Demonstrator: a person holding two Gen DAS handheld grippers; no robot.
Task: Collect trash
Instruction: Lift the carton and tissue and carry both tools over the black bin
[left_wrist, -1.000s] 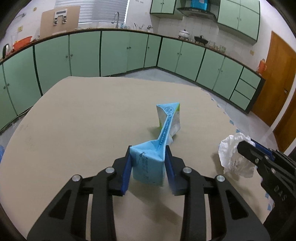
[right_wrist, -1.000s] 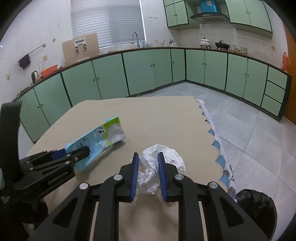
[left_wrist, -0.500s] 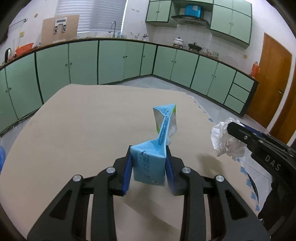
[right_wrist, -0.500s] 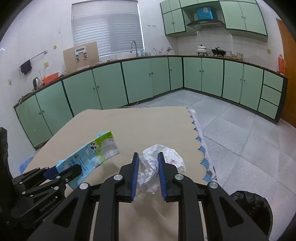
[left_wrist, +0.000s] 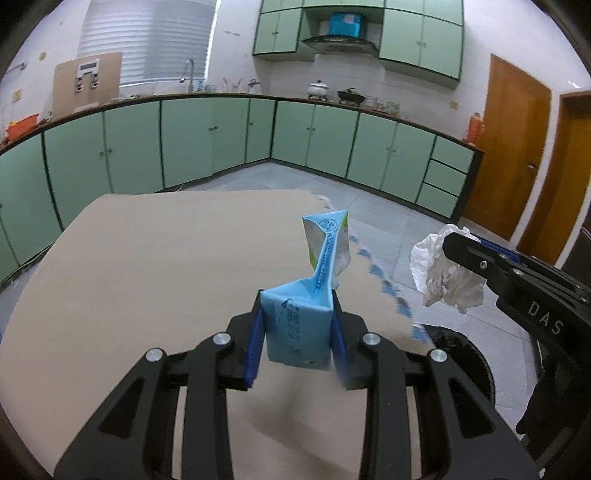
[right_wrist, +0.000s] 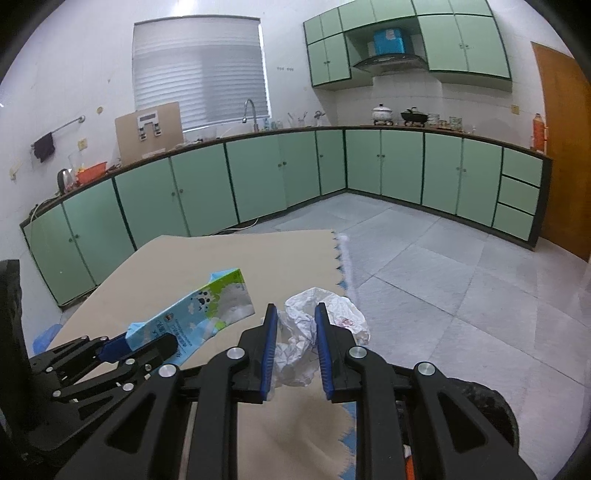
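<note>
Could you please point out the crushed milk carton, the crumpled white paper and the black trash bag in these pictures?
crushed milk carton (left_wrist: 299, 328), left wrist view, on its blue base panel.
crumpled white paper (right_wrist: 295, 354), right wrist view, on its creased middle.
black trash bag (right_wrist: 484, 406), right wrist view, on its dark rim.

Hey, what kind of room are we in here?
Most likely a home kitchen: green base cabinets run along two walls, a sink faucet stands under the window, and a range hood hangs above pots on the counter.
</note>
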